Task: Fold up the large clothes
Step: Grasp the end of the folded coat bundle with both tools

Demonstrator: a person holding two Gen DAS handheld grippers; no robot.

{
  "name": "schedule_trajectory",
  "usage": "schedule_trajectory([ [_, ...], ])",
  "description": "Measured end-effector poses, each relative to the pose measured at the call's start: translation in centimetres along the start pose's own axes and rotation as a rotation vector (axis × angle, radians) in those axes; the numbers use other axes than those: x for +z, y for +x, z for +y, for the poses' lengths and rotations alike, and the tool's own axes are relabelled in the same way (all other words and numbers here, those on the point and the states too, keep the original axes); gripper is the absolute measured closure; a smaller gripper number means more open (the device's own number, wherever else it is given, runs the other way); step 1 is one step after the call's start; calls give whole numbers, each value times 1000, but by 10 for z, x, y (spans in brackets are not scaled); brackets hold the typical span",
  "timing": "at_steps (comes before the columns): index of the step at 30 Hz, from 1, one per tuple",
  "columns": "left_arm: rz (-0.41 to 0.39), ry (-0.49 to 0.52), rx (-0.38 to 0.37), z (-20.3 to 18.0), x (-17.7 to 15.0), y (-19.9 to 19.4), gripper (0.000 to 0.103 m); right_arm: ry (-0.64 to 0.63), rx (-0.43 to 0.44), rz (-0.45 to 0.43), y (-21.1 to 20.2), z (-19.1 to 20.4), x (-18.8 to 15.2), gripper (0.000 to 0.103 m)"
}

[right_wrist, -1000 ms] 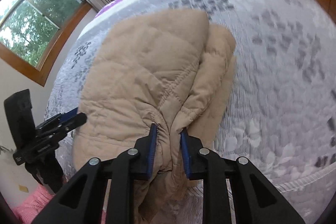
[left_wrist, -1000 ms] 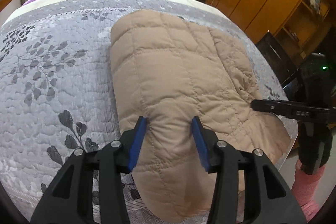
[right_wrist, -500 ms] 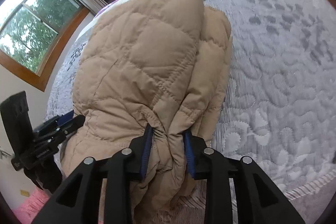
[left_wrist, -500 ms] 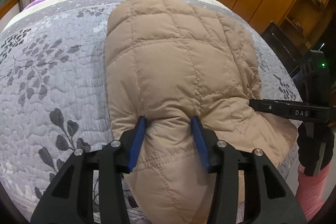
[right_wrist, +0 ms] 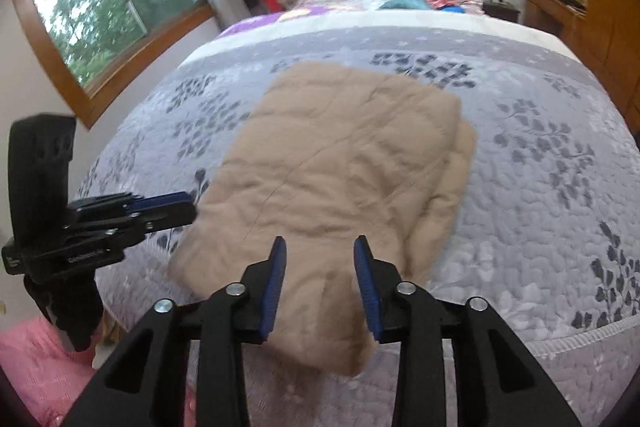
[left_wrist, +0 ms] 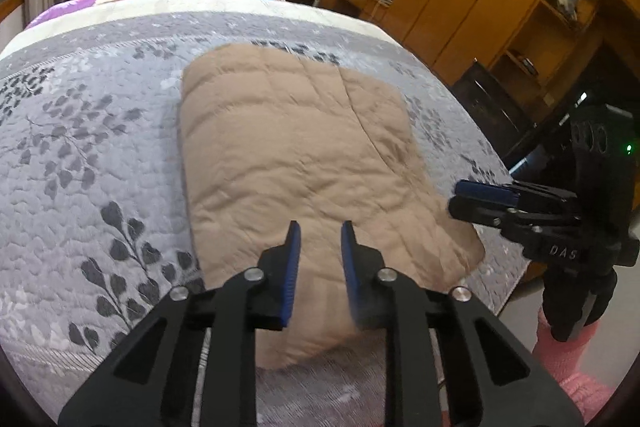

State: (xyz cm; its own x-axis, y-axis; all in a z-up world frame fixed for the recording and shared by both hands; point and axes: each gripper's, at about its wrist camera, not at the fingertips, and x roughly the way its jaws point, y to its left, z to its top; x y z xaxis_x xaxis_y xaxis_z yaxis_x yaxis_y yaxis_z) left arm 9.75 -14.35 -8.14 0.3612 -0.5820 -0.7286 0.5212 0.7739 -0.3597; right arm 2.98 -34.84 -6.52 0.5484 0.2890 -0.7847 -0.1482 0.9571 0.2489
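Tan quilted jacket (left_wrist: pixel 296 163) now released, left tool (left_wrist: pixel 318 239) closing empty

Tan quilted jacket (left_wrist: pixel 296 155), folded flat on the bed's near edge

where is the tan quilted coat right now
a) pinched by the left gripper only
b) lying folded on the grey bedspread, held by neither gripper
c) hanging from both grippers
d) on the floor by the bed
b: the coat lies folded flat on the bedspread, and both the left gripper and the right gripper show empty gaps between their fingers.
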Motion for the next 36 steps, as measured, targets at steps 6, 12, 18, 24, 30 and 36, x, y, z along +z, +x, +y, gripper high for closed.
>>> schedule_trajectory([
  [6,48,-4,4,10,-14,19,91,34,3,47,19,-8,-19,75],
  [12,56,11,24,14,-21,31,91,91,33,72,44,-26,-32,76],
  [18,56,8,41,19,-25,37,98,103,42,65,51,-32,-35,78],
  [24,57,15,82,20,-30,44,100,97,31,60,55,-30,-39,78],
  [30,60,19,92,20,-32,49,101,106,35,51,61,-26,-44,78],
  [36,55,15,93,22,-35,53,101,101,19,45,63,-24,-47,78],
])
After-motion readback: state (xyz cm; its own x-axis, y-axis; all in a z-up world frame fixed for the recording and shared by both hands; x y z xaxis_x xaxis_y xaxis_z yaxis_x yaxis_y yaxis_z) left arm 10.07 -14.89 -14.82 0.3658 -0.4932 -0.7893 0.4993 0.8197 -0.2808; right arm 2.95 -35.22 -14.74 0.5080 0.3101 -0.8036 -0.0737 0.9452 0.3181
